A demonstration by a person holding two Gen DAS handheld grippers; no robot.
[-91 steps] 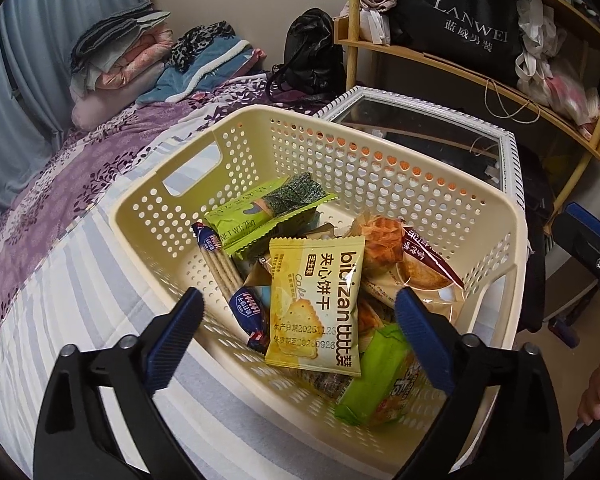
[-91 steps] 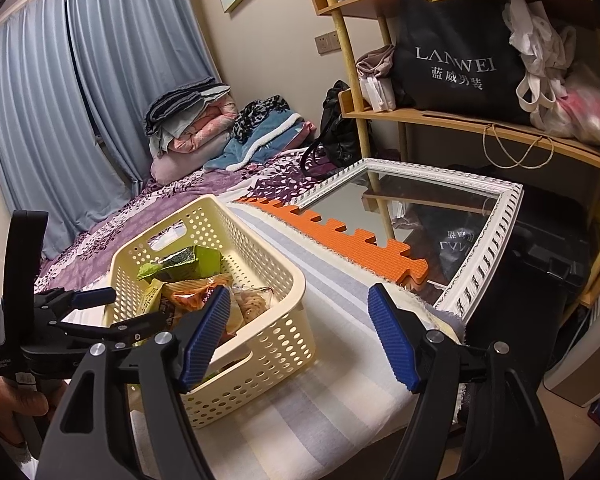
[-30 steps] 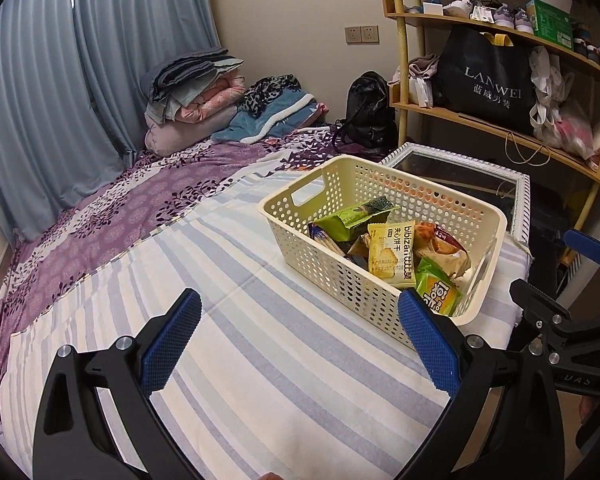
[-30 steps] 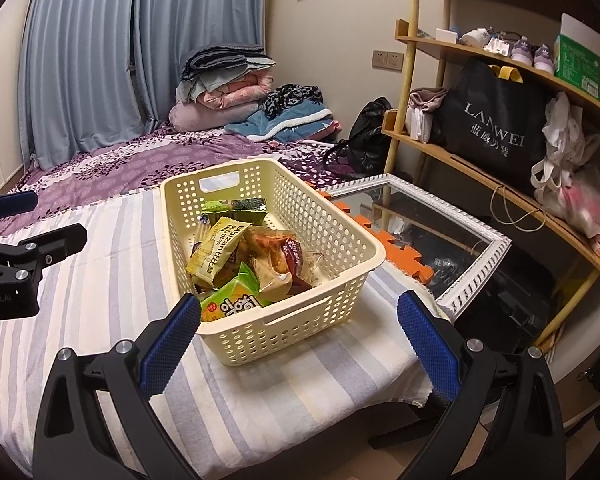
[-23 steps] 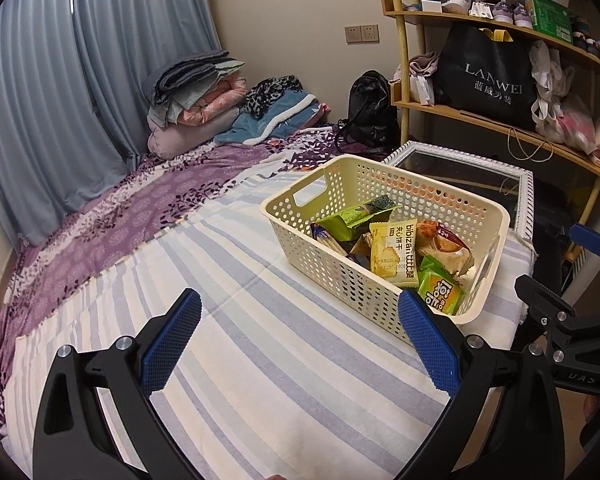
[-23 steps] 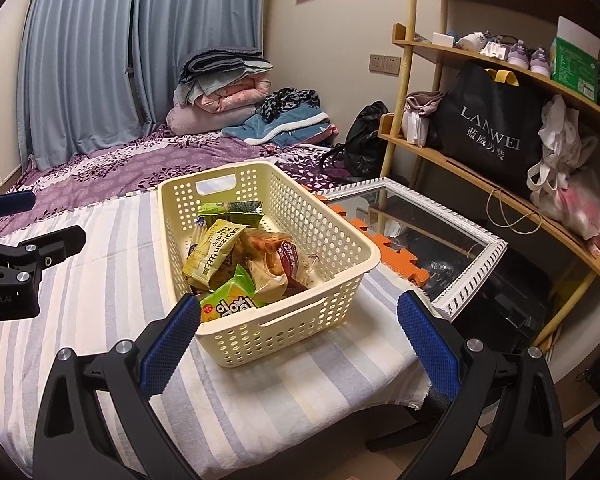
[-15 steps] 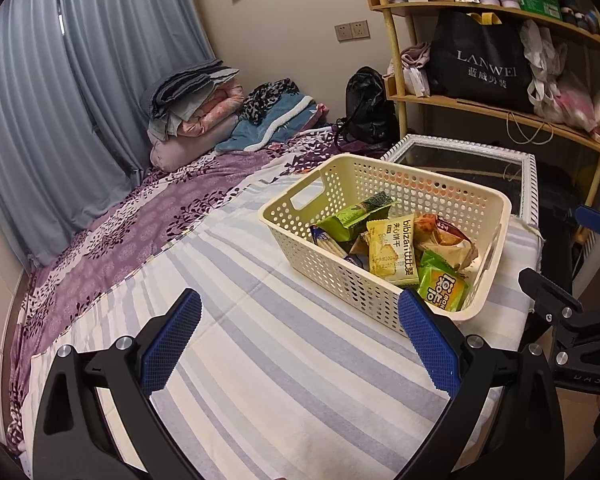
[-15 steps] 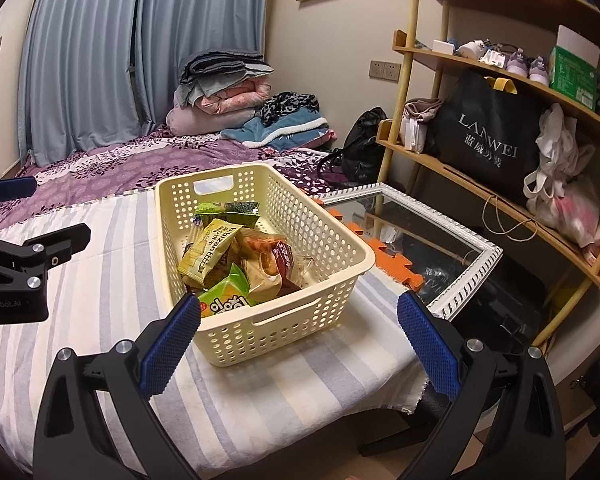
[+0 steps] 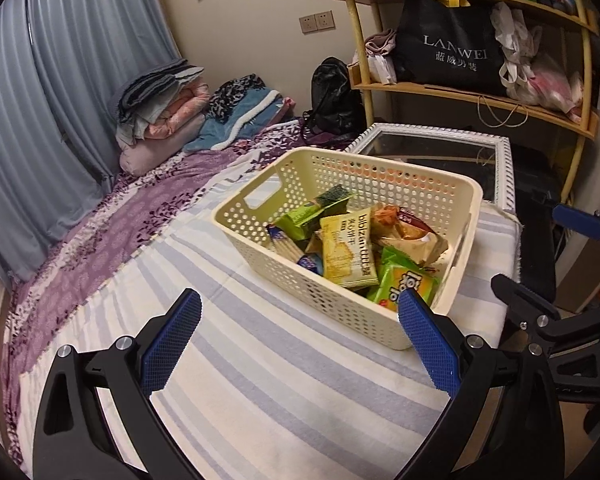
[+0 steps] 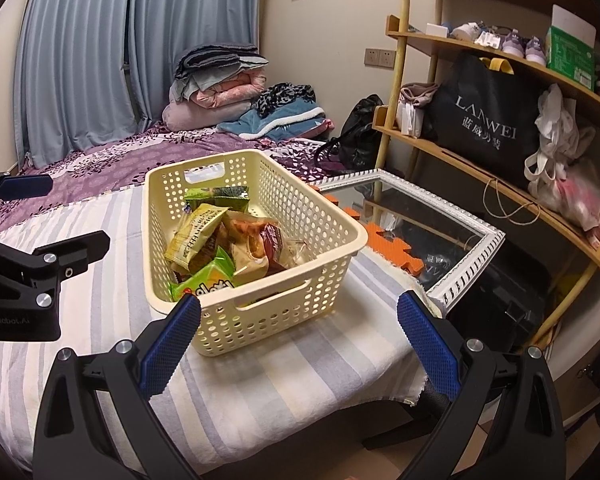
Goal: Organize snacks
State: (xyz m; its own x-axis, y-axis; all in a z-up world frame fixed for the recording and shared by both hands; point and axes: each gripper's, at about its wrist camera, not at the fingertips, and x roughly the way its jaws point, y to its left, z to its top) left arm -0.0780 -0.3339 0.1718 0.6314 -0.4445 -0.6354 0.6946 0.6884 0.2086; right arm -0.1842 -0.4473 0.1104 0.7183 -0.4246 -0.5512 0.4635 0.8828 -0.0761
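Observation:
A cream perforated basket [image 9: 432,184] stands on the striped bed cover and also shows in the right wrist view [image 10: 332,224]. It holds several snack packets: a yellow biscuit pack [image 9: 346,248], a green pack [image 9: 406,286], a green seaweed pack [image 9: 312,210] and an orange-brown bag [image 9: 410,232]. My left gripper [image 9: 300,344] is open and empty, held back from the basket's near side. My right gripper [image 10: 298,344] is open and empty, in front of the basket's handle end.
A white-framed mirror [image 10: 460,220] and orange foam mat [image 10: 392,248] lie right of the bed. A wooden shelf [image 10: 480,160] holds a black bag [image 10: 488,120]. Folded bedding [image 9: 160,120] is stacked by the curtain. The bed edge [image 10: 340,392] is near.
Both grippers have drawn back from the basket, which was close under the left gripper three seconds ago. Both stay open and empty. The snacks in the basket have not moved.

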